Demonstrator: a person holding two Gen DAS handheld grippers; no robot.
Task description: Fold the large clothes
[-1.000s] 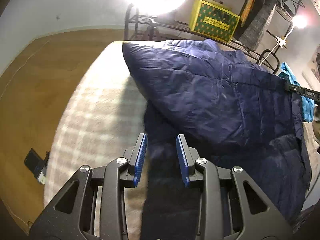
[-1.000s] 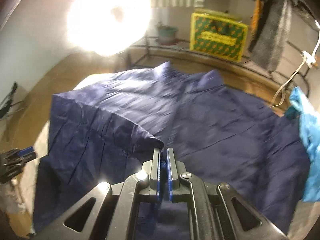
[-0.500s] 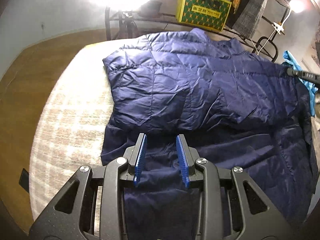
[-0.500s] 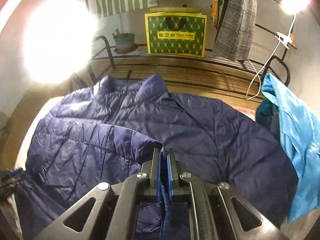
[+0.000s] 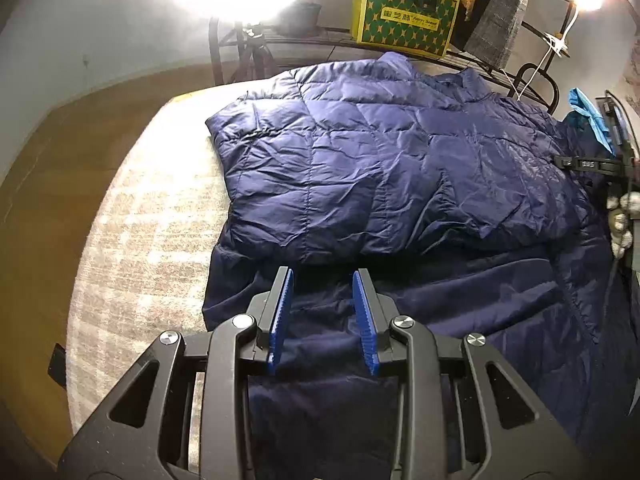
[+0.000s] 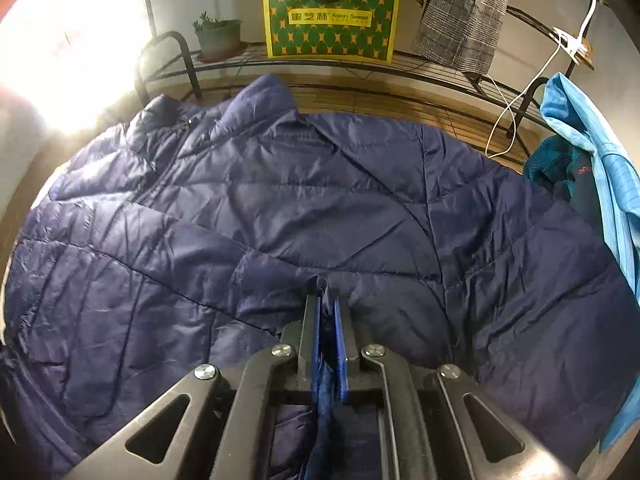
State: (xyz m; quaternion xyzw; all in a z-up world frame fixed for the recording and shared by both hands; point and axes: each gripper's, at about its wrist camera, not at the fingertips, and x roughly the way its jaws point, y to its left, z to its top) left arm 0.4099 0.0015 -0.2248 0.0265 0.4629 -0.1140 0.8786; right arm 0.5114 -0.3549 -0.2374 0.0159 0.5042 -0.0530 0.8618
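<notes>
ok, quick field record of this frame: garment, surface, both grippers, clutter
garment: navy puffer jacket, one panel folded over the body
surface: pale woven rug
left gripper: open, above the jacket's lower part, holding nothing
right gripper: shut on a jacket fold
clutter: blue garment by the jacket; yellow-green box on the metal rack

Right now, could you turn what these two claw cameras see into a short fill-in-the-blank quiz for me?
1. The right claw is shut on the ____ jacket.
2. The left claw is ____, holding nothing.
3. The box on the rack is yellow and ____.

Missing words: navy blue; open; green
</notes>
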